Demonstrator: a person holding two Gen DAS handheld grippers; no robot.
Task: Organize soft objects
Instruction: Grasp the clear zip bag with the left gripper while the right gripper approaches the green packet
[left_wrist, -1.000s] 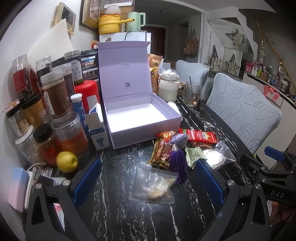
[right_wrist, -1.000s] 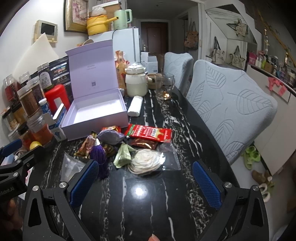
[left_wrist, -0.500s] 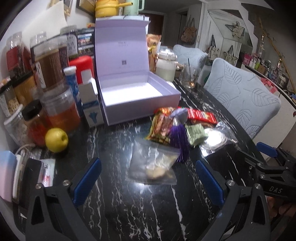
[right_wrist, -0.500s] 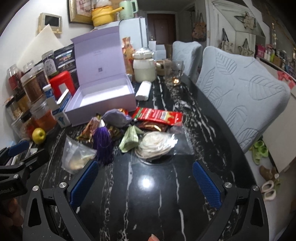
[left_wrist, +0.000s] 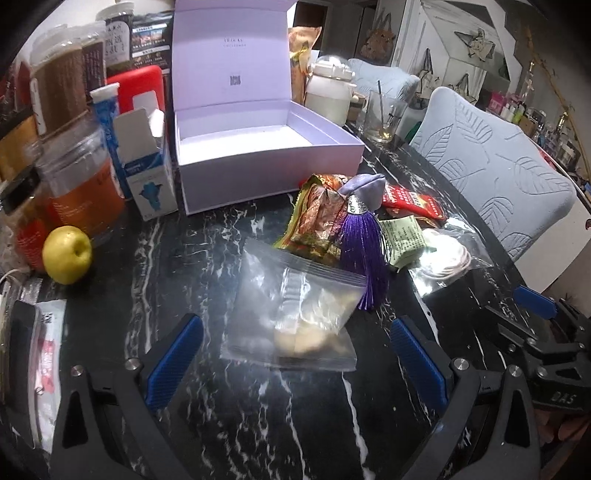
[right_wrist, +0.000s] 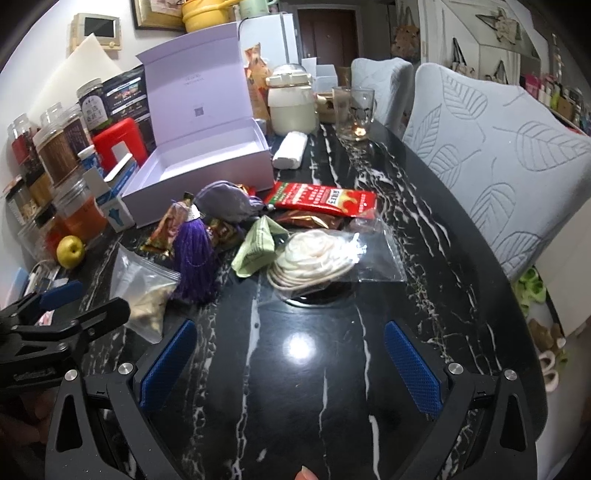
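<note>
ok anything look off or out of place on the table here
Nothing spilled or broken. The soft packets lie heaped crookedly, the purple tassel draped over the clear zip bag, while the lilac box sits open and empty behind them.

Only "DAS", white letters on the right gripper (left_wrist: 554, 373) body.

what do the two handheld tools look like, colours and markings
Both are black plastic frames with silver screws and two fingers faced with blue textured pads. The left tool matches the right tool. The right one's body carries white "DAS" lettering. No sleeves or cables show.
</note>
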